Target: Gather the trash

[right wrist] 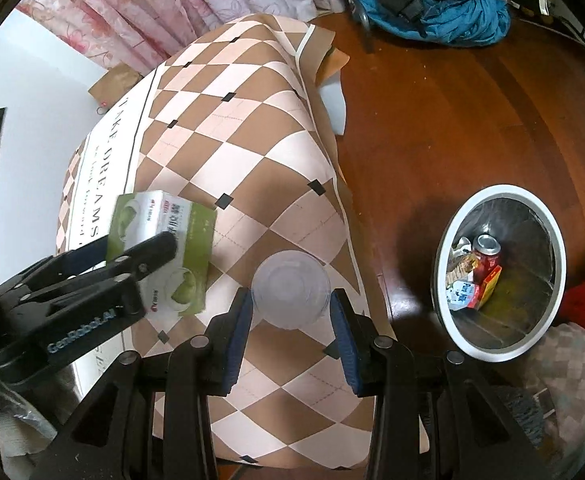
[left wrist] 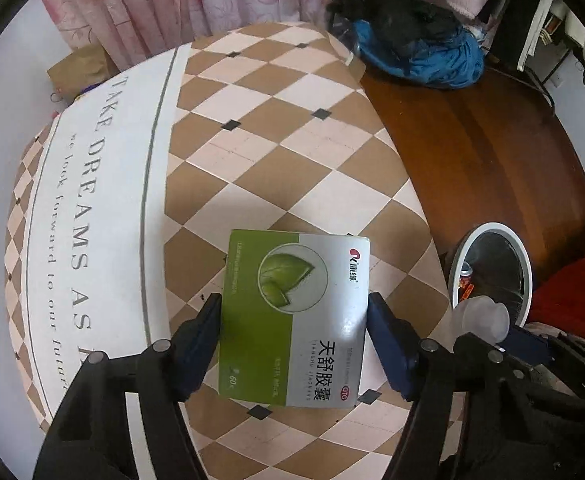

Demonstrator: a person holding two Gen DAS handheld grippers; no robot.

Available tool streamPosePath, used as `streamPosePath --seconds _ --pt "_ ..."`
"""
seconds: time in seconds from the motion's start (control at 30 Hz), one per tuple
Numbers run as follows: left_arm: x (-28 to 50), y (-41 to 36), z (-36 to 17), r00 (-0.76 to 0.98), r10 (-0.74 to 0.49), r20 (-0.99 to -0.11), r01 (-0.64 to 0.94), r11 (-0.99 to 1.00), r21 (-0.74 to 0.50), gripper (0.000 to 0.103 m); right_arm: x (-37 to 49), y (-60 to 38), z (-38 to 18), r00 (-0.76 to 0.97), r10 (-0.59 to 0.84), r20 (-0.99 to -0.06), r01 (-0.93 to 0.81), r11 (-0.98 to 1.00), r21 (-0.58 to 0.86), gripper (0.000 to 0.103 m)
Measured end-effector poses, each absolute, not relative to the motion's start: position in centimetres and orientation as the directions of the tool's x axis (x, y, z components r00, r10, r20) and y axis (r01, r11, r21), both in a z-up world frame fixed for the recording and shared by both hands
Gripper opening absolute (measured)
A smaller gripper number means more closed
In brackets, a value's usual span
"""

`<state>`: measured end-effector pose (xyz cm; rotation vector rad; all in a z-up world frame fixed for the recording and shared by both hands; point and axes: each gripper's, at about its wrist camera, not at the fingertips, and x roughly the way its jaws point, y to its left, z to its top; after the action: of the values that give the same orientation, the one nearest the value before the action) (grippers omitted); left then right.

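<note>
1. Left tongs [left wrist: 294,316]: dark blue pads clamped on both long edges of a green-and-white cardboard medicine box [left wrist: 294,316] with a leaf print; box held lifted over the desk.
2. Right tongs [right wrist: 291,312]: blue pads pressed on either side of a translucent plastic cup [right wrist: 290,290], mouth facing the camera; cup gripped above the desk edge.
3. Desk [left wrist: 272,140] wears a brown-and-cream diamond-check cloth with a white printed text strip.
4. White-rimmed round trash bin [right wrist: 548,216] stands on the dark wooden floor [right wrist: 432,120], right of the desk.
5. Bin contents: red drink can [right wrist: 486,254], small red-yellow carton [right wrist: 490,286], crumpled wrappers.
6. Right-wrist view shows the left tongs [right wrist: 140,240] with the box [right wrist: 160,252] just left of the cup.
</note>
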<state>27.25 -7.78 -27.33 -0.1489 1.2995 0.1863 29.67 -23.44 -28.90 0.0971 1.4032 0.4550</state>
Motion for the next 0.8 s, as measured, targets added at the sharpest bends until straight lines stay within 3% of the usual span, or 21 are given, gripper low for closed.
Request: streamPosePath --seconds 0.33,0.6,0.8 --pt "26.9 -10.2 -20.3 0.419 0.070 -0.905 -0.177 0.984 -0.005 0.068 29.4 -26.9 -23.9 0.201 0.407 -0.891 -0.246 0.901 0.356 0.042" --pt "29.2 -17.8 -13.4 0.548 -0.054 -0.834 -0.017 0.997 -0.075 0.068 29.8 -36.1 -18.3 0.332 0.384 -0.862 -0.175 0.923 0.343 0.042" --pt "32.0 -24.7 -14.3 0.533 -0.184 -0.826 0.102 0.983 -0.153 0.068 31.0 -44.4 -19.8 0.355 0.284 -0.891 -0.056 0.958 0.283 0.042"
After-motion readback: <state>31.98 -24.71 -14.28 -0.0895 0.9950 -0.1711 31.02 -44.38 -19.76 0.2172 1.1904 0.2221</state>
